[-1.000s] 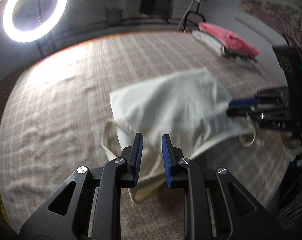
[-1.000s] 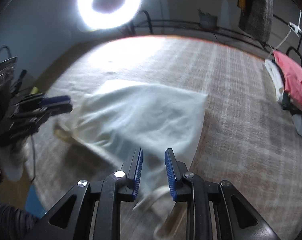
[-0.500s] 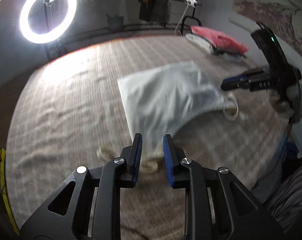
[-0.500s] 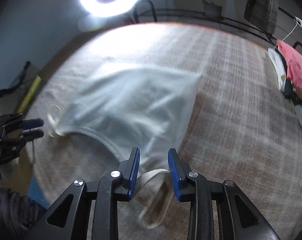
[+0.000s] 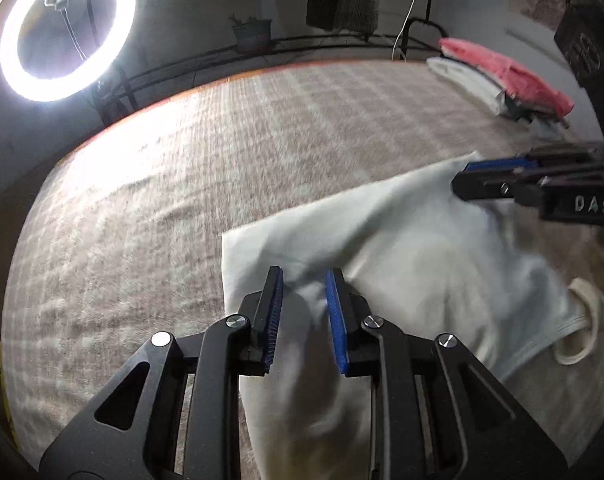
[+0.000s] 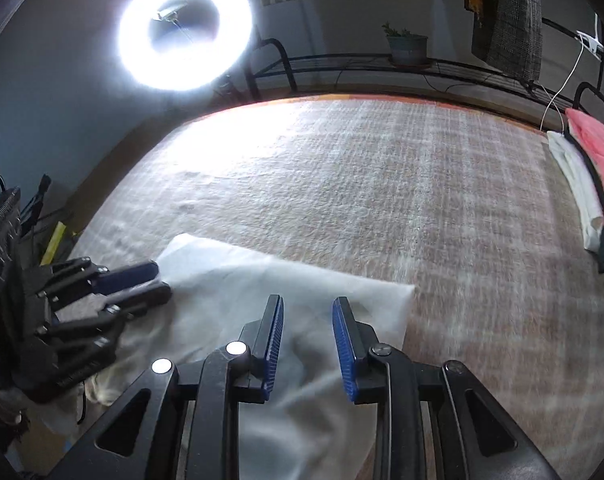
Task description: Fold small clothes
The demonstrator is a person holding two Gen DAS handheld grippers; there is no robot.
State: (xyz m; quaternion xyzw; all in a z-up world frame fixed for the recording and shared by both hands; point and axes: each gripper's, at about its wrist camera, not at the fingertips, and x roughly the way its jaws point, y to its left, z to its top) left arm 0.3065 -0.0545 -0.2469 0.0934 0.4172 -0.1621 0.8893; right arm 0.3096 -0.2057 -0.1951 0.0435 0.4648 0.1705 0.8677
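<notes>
A cream sleeveless top (image 5: 414, 264) lies flat on the checked rug, its straps (image 5: 582, 320) at the right in the left wrist view. It also shows in the right wrist view (image 6: 286, 284). My left gripper (image 5: 304, 280) is open, with its fingers over the near left part of the cloth. My right gripper (image 6: 307, 312) is open over the cloth near its far right corner (image 6: 406, 292). Each gripper shows in the other's view, the right gripper (image 5: 502, 176) at the cloth's far corner and the left gripper (image 6: 142, 284) at its left edge. Neither holds cloth.
A stack of folded clothes with a pink one on top (image 5: 506, 76) sits at the rug's far right edge; it also shows in the right wrist view (image 6: 598, 160). A ring light (image 5: 62, 28) stands beyond the rug's far edge. A black rail and a plant pot (image 6: 406, 46) run behind.
Both grippers have moved forward over the top, from its strap end to near its far edge. The cloth now lies flatter on the rug. Both stay open.
</notes>
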